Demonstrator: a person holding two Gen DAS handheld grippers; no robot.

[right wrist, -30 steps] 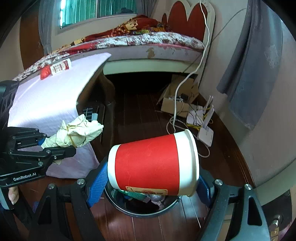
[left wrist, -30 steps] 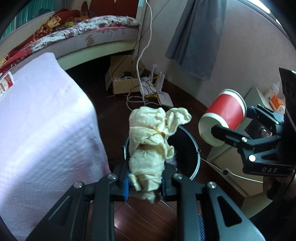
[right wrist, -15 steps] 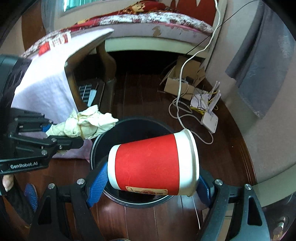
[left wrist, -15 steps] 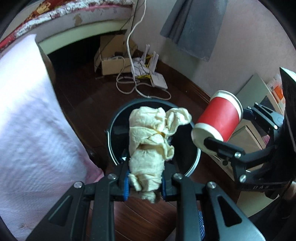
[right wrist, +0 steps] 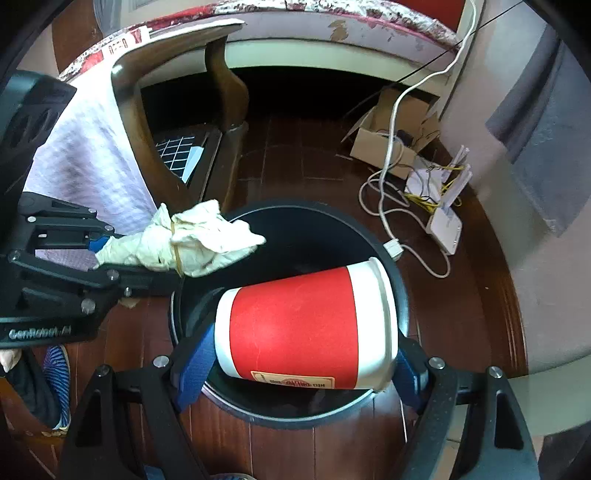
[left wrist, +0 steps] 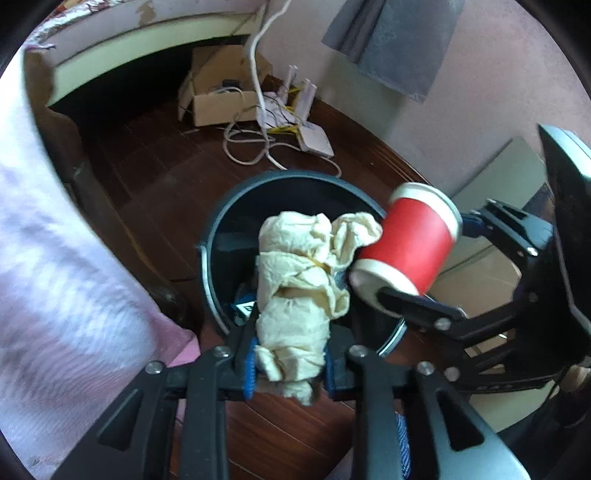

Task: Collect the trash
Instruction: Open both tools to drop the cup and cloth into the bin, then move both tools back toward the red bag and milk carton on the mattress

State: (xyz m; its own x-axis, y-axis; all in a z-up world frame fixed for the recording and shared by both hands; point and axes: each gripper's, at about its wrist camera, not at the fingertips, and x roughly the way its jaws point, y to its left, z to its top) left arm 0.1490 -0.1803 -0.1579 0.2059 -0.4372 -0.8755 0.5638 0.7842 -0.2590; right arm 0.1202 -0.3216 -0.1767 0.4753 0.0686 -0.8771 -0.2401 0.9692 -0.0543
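Observation:
My left gripper (left wrist: pixel 290 363) is shut on a crumpled cream tissue wad (left wrist: pixel 299 284) and holds it over the near rim of a round black trash bin (left wrist: pixel 221 218). My right gripper (right wrist: pixel 295 360) is shut on a red paper cup with white rims (right wrist: pixel 303 325), lying sideways above the bin (right wrist: pixel 397 273). The cup (left wrist: pixel 410 243) also shows in the left wrist view, touching the tissue's right tip. The tissue (right wrist: pixel 195 243) and left gripper (right wrist: pixel 122 264) show at the bin's left edge in the right wrist view. Some trash lies inside the bin.
A table with a white cloth (left wrist: pixel 55 258) and dark wooden legs (right wrist: pixel 229 92) stands left of the bin. A cardboard box (left wrist: pixel 218 96), white cables (right wrist: pixel 391 206) and a router (right wrist: pixel 445 225) lie on the wooden floor behind. A bed (right wrist: pixel 332 33) is at the back.
Both grippers have moved forward and down toward the bin, which now lies directly beneath the tissue and the cup. The cup and tissue have come closer together.

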